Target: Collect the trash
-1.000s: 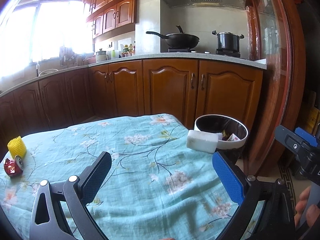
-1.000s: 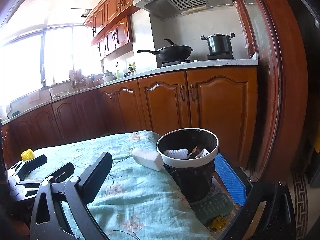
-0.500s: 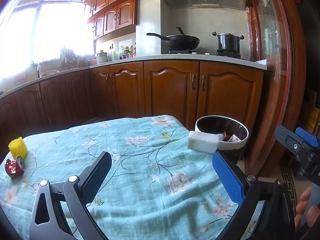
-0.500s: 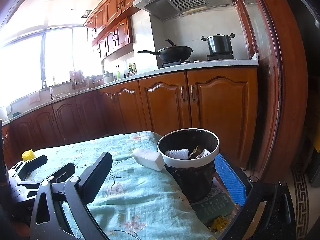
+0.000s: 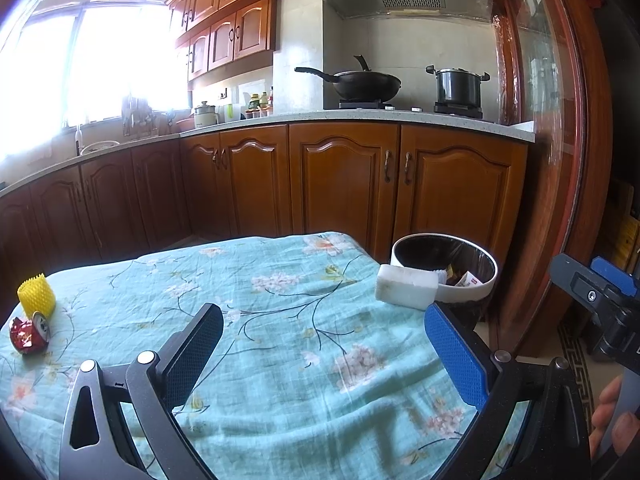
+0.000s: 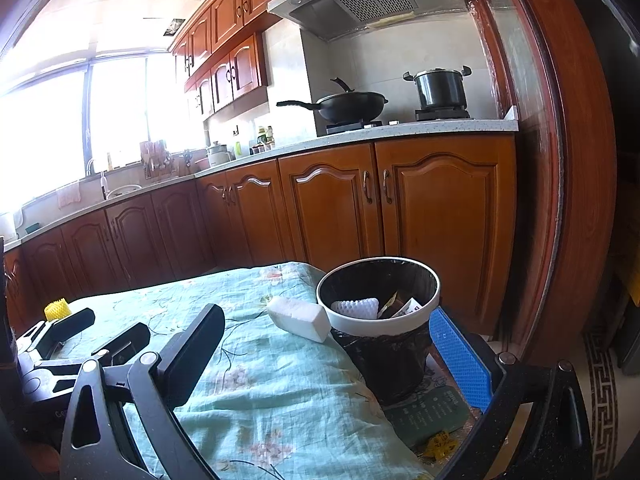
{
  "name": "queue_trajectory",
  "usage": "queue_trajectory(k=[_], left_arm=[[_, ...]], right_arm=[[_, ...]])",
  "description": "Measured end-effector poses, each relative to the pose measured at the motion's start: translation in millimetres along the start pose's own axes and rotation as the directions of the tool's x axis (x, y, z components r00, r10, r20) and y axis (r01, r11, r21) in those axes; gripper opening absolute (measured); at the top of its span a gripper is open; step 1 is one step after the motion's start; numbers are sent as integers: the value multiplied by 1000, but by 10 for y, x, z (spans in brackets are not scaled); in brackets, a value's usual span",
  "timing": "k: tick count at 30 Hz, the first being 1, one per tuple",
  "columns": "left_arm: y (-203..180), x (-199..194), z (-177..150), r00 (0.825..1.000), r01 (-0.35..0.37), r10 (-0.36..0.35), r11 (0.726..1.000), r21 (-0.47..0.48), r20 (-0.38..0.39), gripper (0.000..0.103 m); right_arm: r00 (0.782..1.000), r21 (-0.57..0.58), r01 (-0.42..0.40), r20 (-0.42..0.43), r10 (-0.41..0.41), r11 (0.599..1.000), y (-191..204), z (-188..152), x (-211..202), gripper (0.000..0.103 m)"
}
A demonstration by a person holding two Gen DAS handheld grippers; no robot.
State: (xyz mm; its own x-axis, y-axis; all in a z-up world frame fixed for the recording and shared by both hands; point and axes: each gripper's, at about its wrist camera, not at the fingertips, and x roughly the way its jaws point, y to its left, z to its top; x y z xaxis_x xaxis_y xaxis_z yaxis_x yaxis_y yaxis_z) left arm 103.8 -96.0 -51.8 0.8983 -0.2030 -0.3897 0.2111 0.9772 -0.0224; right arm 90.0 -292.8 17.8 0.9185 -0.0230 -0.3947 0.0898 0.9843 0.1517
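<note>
A white foam block [image 5: 406, 286] lies at the table's far right corner, next to the white-rimmed trash bin [image 5: 486, 286]. A yellow foam net [image 5: 37, 294] and a crushed red can [image 5: 29, 332] lie at the far left. My left gripper [image 5: 324, 356] is open and empty above the middle of the floral cloth. In the right wrist view my right gripper [image 6: 328, 356] is open and empty, with the foam block [image 6: 298, 317] and bin [image 6: 352, 322] between its fingers' lines of sight. The bin holds white foam net and wrappers.
The table carries a teal floral cloth [image 5: 280, 320]. Wooden kitchen cabinets [image 5: 340, 180] stand behind it, a wooden door frame [image 5: 580, 160] to the right. The left gripper [image 6: 68, 344] shows at the left of the right wrist view. The bin stands on the floor beside the table.
Both views have shifted only slightly; the left gripper has drawn back or risen a little. Nothing was grasped or released.
</note>
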Motion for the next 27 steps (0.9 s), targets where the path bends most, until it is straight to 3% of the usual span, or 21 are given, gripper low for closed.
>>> queue_trajectory(k=[27], left_arm=[[15, 28, 6, 1000, -4, 4, 1000, -1, -5, 102]], right_arm=[[1000, 10, -3, -5, 3, 1000, -14, 1, 7, 103]])
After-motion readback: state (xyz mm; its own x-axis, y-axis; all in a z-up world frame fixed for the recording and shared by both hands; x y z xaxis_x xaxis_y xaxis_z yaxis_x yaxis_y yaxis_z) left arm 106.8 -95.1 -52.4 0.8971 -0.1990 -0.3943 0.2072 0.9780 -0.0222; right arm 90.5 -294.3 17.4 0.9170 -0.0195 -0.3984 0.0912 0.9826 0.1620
